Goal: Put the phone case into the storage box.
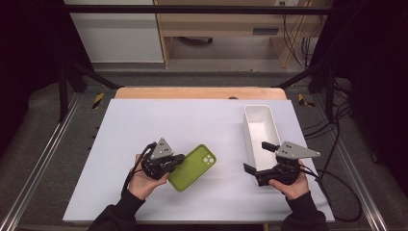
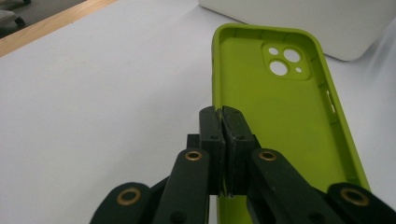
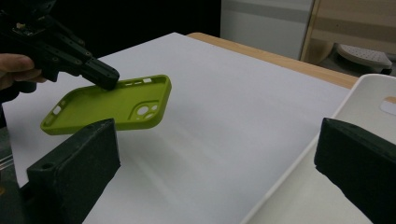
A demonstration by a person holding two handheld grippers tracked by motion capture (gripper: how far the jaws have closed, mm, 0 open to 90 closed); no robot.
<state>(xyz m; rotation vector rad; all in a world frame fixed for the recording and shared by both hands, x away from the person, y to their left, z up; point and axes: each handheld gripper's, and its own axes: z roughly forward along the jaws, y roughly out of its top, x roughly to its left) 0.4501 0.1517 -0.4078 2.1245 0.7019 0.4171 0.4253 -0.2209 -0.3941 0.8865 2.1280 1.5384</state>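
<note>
A lime-green phone case [image 1: 193, 167] lies hollow side up on the white table top [image 1: 159, 120], left of centre. My left gripper [image 1: 180, 158] is shut on the case's long side wall, its jaws [image 2: 223, 112] pinched together over the rim. In the right gripper view the case [image 3: 112, 105] tilts, the held edge raised, with the left gripper [image 3: 100, 74] above it. The camera cutouts of the case [image 2: 280, 121] point away from the hand. My right gripper [image 1: 260, 158] stands open over the near end of the white bin, nothing between its jaws [image 3: 217, 140].
A long white bin [image 1: 246, 130] stands at the right of the table, its hollow showing nothing inside. A wooden strip [image 1: 199, 93] runs along the table's far edge. Cables trail off the right side. Bare table lies between the case and the bin [image 3: 369, 93].
</note>
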